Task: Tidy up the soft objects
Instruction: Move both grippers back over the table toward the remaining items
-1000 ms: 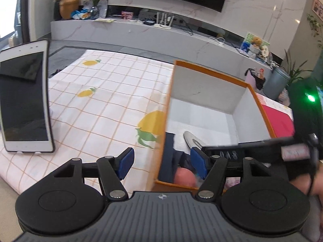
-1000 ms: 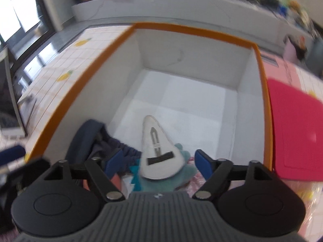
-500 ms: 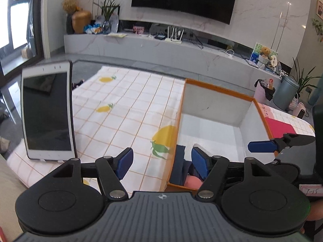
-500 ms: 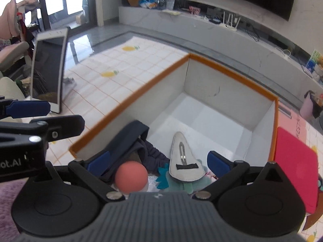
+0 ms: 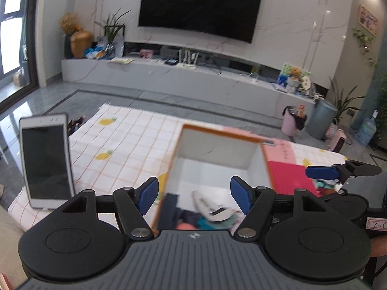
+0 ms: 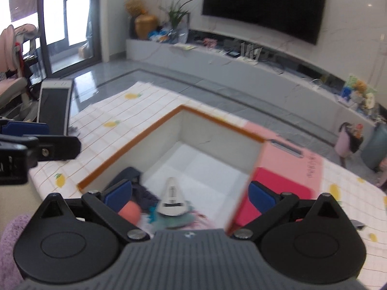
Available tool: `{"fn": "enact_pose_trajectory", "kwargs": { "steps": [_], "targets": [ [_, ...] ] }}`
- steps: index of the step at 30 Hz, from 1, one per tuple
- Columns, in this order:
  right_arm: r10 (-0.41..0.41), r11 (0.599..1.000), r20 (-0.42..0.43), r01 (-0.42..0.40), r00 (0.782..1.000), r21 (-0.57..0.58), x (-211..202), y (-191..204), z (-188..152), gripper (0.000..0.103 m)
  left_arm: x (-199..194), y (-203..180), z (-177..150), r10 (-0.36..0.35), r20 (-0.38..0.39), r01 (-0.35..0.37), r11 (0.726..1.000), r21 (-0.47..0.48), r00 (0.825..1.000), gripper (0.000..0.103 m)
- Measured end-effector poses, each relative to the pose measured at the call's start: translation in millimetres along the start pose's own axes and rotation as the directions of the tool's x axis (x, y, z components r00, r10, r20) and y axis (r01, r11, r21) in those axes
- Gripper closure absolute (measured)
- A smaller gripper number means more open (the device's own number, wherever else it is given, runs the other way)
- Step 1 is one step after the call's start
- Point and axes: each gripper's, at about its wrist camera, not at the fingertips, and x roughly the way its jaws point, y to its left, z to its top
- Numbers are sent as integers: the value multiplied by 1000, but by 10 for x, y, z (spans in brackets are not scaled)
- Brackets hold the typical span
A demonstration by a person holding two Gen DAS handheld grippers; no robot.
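Observation:
A white box with an orange rim (image 5: 217,130) (image 6: 125,149) stands on the lemon-print cloth. In its near corner lie a navy cloth (image 6: 130,174) (image 5: 169,207), a coral ball (image 6: 129,211), a white slipper-shaped piece (image 6: 171,198) (image 5: 210,205) and a teal plush (image 6: 174,220). My left gripper (image 5: 194,193) hangs open above the box's near edge, holding nothing. My right gripper (image 6: 191,193) is wide open above the same pile, clear of it. One blue fingertip (image 5: 320,172) of the right gripper shows at the left view's right side.
A white tablet (image 5: 46,162) (image 6: 55,106) stands upright at the table's left edge. A red mat on a pink sheet (image 6: 278,183) lies right of the box. Behind the table are grey floor, a long TV bench (image 5: 193,77) and bins (image 5: 321,118).
Both grippers have risen and drawn back from the box, so more of the room shows. The right jaws have spread wider. The soft things stay in the box.

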Motion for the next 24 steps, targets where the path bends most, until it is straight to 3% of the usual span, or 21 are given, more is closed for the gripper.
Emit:
{"fn": "enact_pose_trajectory", "kwargs": {
  "steps": [6,12,14,17,19,22,24],
  "targets": [
    [-98,994,45,96,994,52,-467,-576,-151,3,5,-547,4,-72,13,70,994,82,997,23],
    [-235,960,4,231,972,160,-709,-1354,-505,3,204,-1222,-167,-145,-24,147,971,187,989,23],
    [-312,936,-25,312,950,162,-700,-1569,-662,3,306,-1419,-244,-158,-35,162,960,231,987,23],
    [-457,882,-65,461,887,98,-589,-1782,-907,3,482,-1680,-396,-196,-74,209,937,280,978,23],
    [-501,858,-99,508,860,69,-482,-1939,-1073,3,632,-1805,-533,-228,-127,256,923,287,965,23],
    [-523,830,-156,543,838,127,-319,-2206,-1369,3,827,-1966,-809,-260,-184,307,899,313,948,23],
    [-480,836,-212,517,851,183,-212,-2365,-1565,3,971,-2061,-1022,-272,-197,326,880,345,942,23]
  ]
}}
